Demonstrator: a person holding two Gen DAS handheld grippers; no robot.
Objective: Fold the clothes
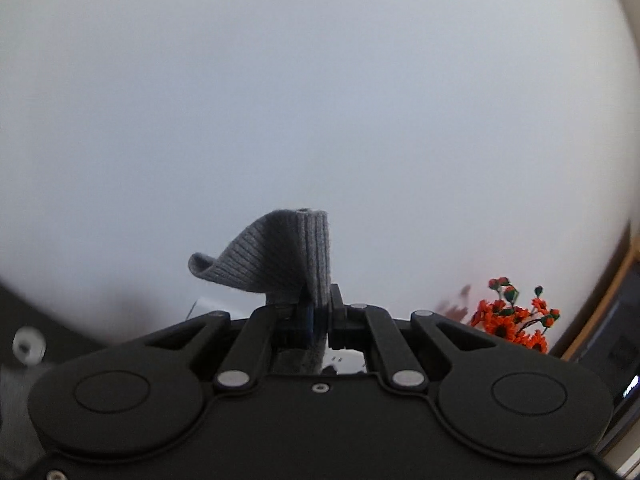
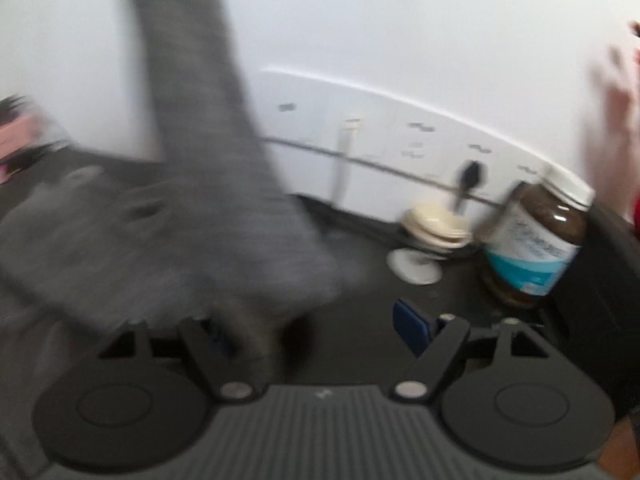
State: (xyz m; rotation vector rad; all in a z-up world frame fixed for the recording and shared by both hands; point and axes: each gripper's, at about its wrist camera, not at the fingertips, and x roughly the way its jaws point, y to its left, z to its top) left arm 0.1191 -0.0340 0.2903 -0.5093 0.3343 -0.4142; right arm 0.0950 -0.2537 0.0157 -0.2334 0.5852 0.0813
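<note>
Clearly the grey knit garment [image 2: 208, 184] is soft and light, draping from above to the dark table [image 2: 460, 304]. Left gripper [image 1: 316, 312] pinches 1 ribbed edge (a good hold); right gripper [image 2: 320, 324] gapes, seemingly empty.

garment [image 1: 276, 264]: grey, ribbed | flowers [image 1: 516, 320]: orange | jar [image 2: 536, 240]: brown, white-and-teal label, white lid

Left wrist cam sat just behind its gripper [image 1: 316, 312], looking roughly level at a blank white wall [image 1: 320, 100]. Right wrist cam tilted down over a dark tabletop [image 2: 460, 304], close. Both views caught the grey knit garment [image 1: 280, 256].
</note>
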